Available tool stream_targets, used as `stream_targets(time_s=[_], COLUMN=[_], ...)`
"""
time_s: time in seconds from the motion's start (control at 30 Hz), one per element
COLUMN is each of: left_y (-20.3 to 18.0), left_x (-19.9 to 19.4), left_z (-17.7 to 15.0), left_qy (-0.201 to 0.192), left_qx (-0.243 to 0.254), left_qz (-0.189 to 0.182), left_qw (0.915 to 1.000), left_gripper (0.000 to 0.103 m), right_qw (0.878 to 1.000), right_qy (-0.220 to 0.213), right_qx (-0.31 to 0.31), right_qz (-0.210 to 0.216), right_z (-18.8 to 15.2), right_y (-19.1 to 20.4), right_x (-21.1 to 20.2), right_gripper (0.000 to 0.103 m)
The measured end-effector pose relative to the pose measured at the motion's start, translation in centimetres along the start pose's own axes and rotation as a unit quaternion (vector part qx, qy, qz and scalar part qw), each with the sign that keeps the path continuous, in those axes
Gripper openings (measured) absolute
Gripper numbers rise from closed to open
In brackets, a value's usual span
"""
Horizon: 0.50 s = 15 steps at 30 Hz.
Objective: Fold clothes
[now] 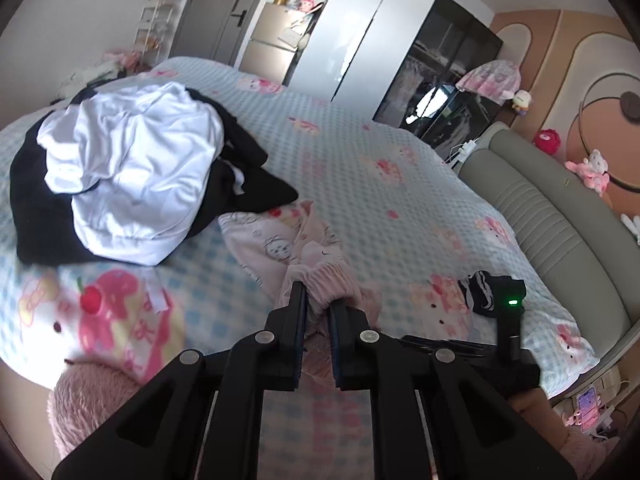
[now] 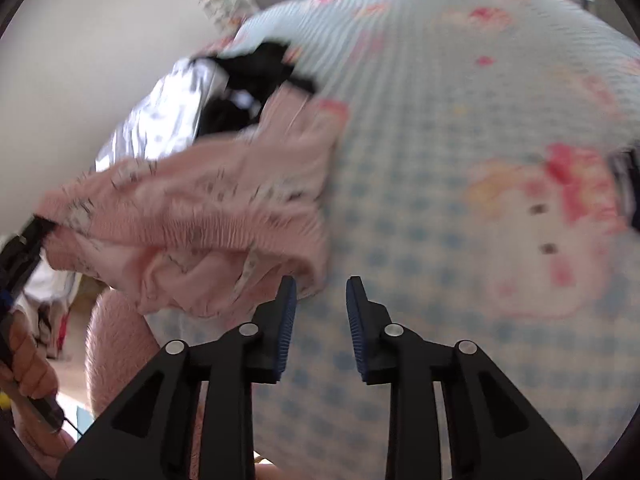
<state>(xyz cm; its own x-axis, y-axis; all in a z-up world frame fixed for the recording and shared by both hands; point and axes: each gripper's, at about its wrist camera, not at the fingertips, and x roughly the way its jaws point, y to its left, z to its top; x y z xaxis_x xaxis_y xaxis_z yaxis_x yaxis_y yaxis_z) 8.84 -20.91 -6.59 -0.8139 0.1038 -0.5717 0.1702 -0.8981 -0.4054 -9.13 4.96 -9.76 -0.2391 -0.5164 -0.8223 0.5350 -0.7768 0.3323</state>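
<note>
Pink pyjama trousers (image 1: 316, 276) look light and floppy; left gripper (image 1: 318, 300) pinches the gathered waistband, right gripper (image 2: 321, 286) stands half open, empty, beside the loose hem.

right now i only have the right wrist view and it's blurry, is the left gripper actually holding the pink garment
Observer: Yes, the left gripper is shut on the pink garment at its gathered elastic hem.
Operator: what's that black thing at my right edge
Observer: A small black item with white stripes, lying on the blue checked bedspread.
Operator: anything else left to fold
Observer: A white garment heaped on a black garment further up the bed.
</note>
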Motion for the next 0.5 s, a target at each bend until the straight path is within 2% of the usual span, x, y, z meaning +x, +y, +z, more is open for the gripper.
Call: stream_targets(time_s=[0.03,0.1,0.17,0.2,0.23,0.3,0.4,0.5], left_y=[0.4,1.1,1.5,1.4,1.1,0.6,-1.5,-6.2], left_x=[0.0,0.3,0.6,0.6,0.8,1.2,1.5,-0.5], left_z=[-0.2,-0.3,-0.4,-0.5,-0.3,0.2,2.4,6.2], left_qy=[0.002,0.009,0.016,0.019,0.019,0.017,0.002,-0.059], left_qx=[-0.004,-0.008,-0.007,-0.001,0.008,0.027,0.056,0.117], left_qz=[0.002,0.004,0.008,0.012,0.012,0.013,-0.001,-0.030], left_qw=[1.0000,0.9999,0.9998,0.9997,0.9997,0.9994,0.9984,0.9909], left_gripper=[0.011,0.011,0.011,0.011,0.011,0.011,0.011,0.011], right_qw=[1.000,0.999,0.998,0.998,0.998,0.996,0.980,0.958], right_qy=[0.010,0.027,0.043,0.032,0.015,-0.041,-0.144,-0.238], right_qx=[-0.008,-0.012,-0.008,-0.003,0.004,-0.001,-0.024,-0.025], right_qz=[-0.005,-0.019,-0.046,-0.054,-0.057,-0.079,-0.135,-0.159], right_z=[0.2,0.4,1.0,1.6,2.2,3.6,6.2,7.8], right_y=[0.5,0.4,-0.1,-0.3,-0.4,-0.2,0.3,0.6], right_x=[1.7,4.7,7.1,6.9,6.2,3.3,-4.1,-12.7], right_gripper=[0.047,0.048,0.020,0.009,0.005,0.004,0.004,0.003])
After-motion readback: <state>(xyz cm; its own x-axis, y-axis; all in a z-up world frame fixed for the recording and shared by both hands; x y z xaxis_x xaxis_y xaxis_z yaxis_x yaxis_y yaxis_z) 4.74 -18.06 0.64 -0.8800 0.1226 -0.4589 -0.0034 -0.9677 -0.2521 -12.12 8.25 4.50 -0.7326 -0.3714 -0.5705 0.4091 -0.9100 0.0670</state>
